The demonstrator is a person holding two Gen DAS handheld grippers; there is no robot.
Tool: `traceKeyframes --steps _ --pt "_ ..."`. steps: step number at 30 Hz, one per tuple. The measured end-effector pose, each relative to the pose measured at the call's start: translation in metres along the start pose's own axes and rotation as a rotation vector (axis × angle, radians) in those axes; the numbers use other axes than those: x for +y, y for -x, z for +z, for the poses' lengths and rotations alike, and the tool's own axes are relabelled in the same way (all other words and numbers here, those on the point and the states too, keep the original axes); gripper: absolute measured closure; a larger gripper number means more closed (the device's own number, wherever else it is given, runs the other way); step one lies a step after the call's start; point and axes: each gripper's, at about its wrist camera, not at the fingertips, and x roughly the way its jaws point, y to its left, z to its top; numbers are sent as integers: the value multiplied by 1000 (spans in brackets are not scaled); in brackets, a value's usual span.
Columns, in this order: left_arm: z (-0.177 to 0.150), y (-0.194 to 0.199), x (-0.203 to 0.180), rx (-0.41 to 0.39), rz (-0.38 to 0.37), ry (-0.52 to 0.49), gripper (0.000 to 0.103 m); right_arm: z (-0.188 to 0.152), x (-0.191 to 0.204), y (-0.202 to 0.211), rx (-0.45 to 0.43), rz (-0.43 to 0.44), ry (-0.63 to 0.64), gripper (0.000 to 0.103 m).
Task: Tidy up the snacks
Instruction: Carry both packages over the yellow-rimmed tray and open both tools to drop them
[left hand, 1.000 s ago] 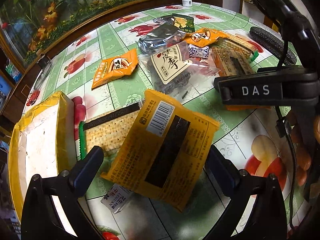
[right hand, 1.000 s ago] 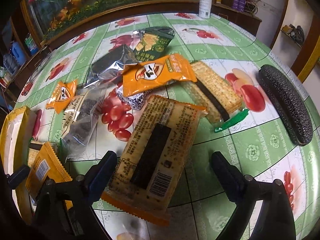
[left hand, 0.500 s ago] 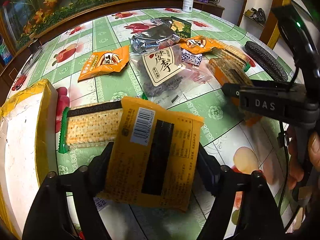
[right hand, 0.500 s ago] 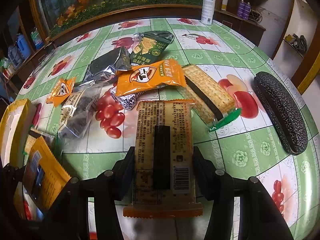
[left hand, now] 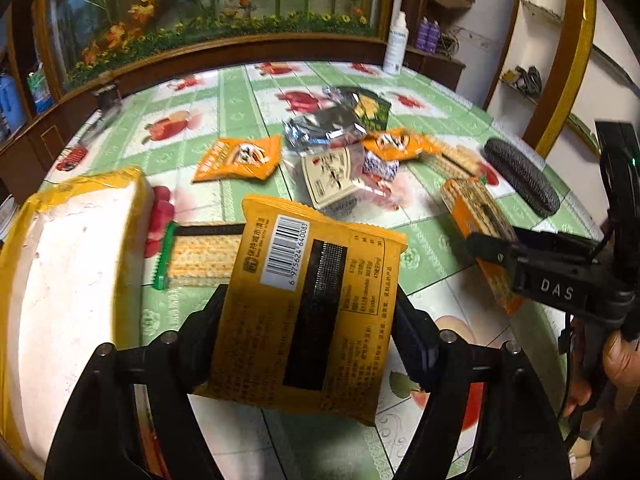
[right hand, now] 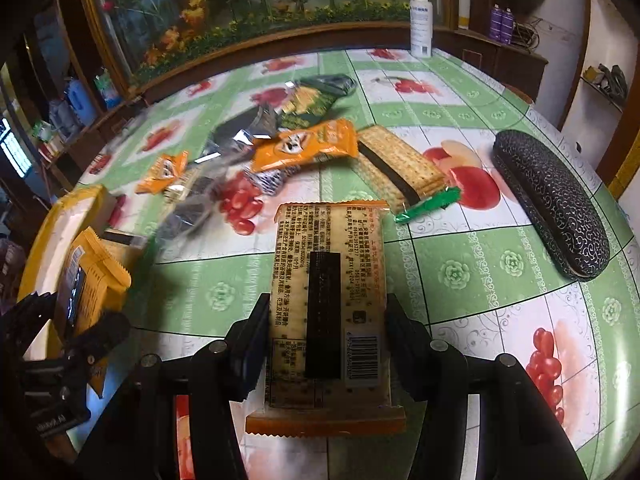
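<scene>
Left tongs (left hand: 308, 320) clamp a yellow barcode-labelled snack packet (left hand: 308, 300), hiding the table (left hand: 432, 264) beneath; right tongs (right hand: 326, 344) clamp a clear orange-edged cracker pack (right hand: 328, 300).

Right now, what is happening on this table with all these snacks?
A person is sorting snacks with two handheld grippers. The left gripper is clamped on a yellow-orange cracker packet with a barcode label, raised above the green fruit-patterned tablecloth. The right gripper grips a long clear-wrapped cracker pack with orange ends. Other packets lie loose in the middle, and a white box with yellow edges waits at the left.
</scene>
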Motion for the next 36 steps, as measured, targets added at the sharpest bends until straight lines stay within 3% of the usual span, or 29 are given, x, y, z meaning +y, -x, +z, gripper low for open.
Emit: traceKeyframes --steps 6,13,23,36 --pt "2 40 19 -106 106 67 28 5 26 27 -69 67 46 48" --pt "-5 71 57 -166 224 152 28 10 83 50 -135 172 148 48" --pt "-26 86 110 -183 307 272 28 10 172 57 -153 311 303 48" --pt "-55 91 162 -162 355 390 28 13 269 30 -121 453 467 48"
